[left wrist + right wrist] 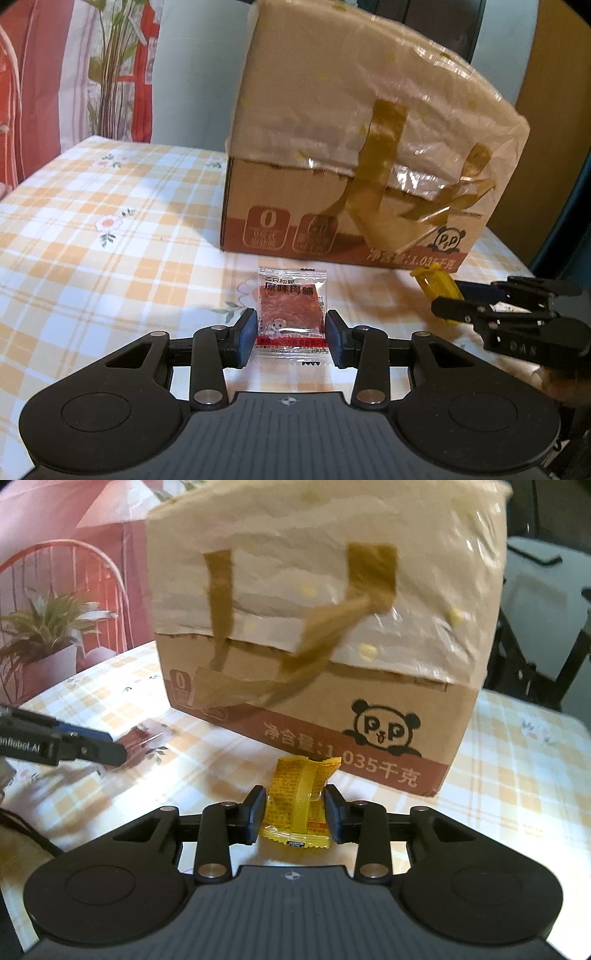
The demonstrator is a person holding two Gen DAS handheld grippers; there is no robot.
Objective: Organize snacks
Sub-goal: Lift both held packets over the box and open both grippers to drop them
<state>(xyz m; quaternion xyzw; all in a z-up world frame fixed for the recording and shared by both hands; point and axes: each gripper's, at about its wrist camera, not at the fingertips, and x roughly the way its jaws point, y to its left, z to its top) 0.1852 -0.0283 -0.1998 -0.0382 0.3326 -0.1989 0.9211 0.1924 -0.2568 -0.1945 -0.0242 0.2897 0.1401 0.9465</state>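
My left gripper [291,334] is shut on a clear packet of red dried meat [291,314] and holds it in front of a tall cardboard box [354,147]. My right gripper [295,814] is shut on a yellow snack packet [301,803], also just in front of the box [325,627]. In the left wrist view the right gripper [448,301] with the yellow packet [436,286] shows at the right. In the right wrist view the left gripper [110,747] with the red packet [142,744] shows at the left.
The box is lined with a plastic bag with brown handles [373,572] and stands on a table with an orange-checked cloth [92,229]. A potted plant [48,627] stands behind the table at the left. A dark chair [535,627] is at the right.
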